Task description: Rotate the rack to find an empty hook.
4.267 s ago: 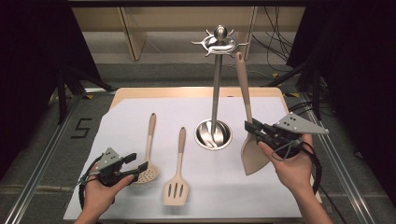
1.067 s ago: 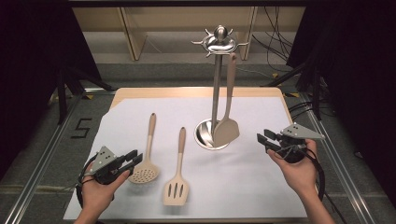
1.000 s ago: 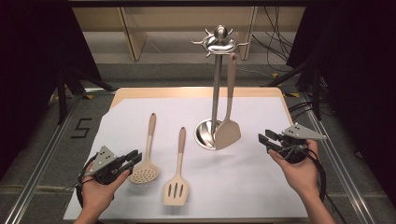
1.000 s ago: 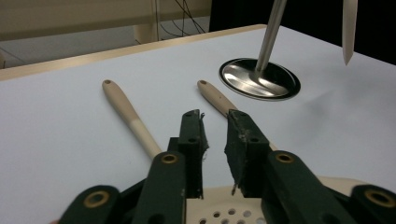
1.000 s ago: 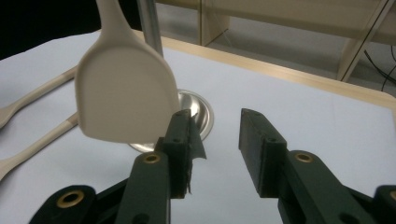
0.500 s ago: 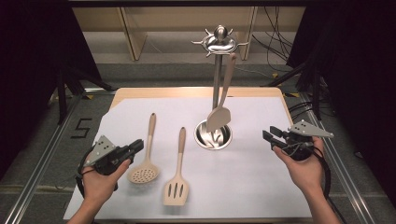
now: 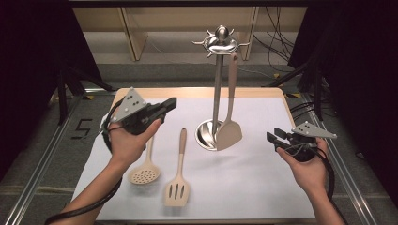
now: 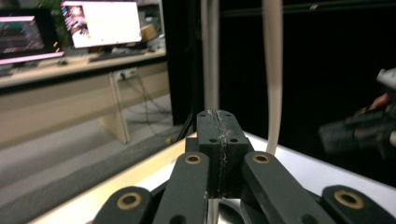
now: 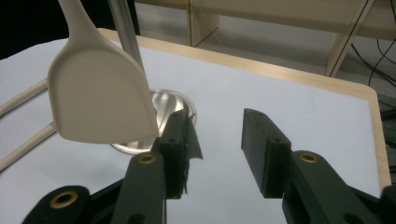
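Above the mat, left gripper [image 7: 170,104] raised, closed, right gripper [image 7: 273,137] low, parted.

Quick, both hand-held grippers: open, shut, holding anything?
Left hand-held gripper: shut, jaws just closed, nothing between them.
Right hand-held gripper: open, empty.

1. The surface [image 7: 263,197] carries a utensil stand [image 7: 217,89] set right of centre, toward the far edge.
2. A solid turner [image 7: 230,129] hangs from the stand's top ring, just right of the pole, its blade over the stand's base.
3. A slotted turner [image 7: 177,183] lies left of the stand, nearer the front edge, handle pointing away.
4. A skimmer spoon [image 7: 144,172] lies just left of the slotted turner, roughly parallel to it.
5. The left gripper [image 7: 164,105] is held above the skimmer spoon's handle, left of the stand.
6. The right gripper [image 7: 273,137] is right of the stand, near the surface's right edge, pointing toward the solid turner.
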`<state>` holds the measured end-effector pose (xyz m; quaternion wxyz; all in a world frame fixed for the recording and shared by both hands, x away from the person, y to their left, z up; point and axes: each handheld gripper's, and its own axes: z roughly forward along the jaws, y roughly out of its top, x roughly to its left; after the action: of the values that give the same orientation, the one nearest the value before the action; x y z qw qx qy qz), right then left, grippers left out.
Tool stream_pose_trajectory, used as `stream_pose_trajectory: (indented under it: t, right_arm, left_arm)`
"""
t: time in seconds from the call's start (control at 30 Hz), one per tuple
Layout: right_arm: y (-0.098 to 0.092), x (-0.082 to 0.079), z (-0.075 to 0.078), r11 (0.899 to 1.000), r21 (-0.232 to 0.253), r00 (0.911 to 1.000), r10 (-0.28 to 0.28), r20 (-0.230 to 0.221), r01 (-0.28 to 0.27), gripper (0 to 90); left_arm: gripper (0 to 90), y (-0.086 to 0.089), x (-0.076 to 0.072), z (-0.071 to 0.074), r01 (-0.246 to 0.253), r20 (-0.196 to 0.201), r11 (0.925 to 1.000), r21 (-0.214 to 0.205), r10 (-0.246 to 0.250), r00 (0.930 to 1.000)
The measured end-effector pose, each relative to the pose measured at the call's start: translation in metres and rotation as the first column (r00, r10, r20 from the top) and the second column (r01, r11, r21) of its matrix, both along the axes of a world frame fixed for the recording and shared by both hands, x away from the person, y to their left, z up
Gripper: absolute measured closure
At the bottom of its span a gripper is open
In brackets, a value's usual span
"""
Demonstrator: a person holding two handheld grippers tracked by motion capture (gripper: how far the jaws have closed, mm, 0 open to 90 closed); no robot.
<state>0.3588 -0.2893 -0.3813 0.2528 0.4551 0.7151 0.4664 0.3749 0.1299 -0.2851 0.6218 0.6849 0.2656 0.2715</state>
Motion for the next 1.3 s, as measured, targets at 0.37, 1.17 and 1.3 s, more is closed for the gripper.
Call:
stream_pose_trajectory:
  t: [0.37, 1.17, 1.3]
  right_arm:
    - [0.002, -0.001, 0.000, 1.000, -0.006, 0.9996, -0.002, -0.030, 0.002, 60.2]
    - [0.002, 0.000, -0.003, 1.000, -0.001, 0.9996, 0.006, -0.028, -0.006, 59.3]
    - [0.002, 0.000, -0.003, 1.000, 0.001, 0.9996, 0.004, -0.029, -0.004, 59.1]
  left_arm:
    - [89.1, -0.046, 0.024, 0.046, 0.052, 0.025, 0.9983, -0.027, -0.051, 0.9984]
    - [89.0, -0.081, 0.044, 0.084, 0.032, 0.091, 0.9985, -0.044, -0.027, 0.9954]
    - [89.1, -0.081, 0.044, 0.083, 0.024, 0.098, 0.9990, -0.037, -0.021, 0.9950]
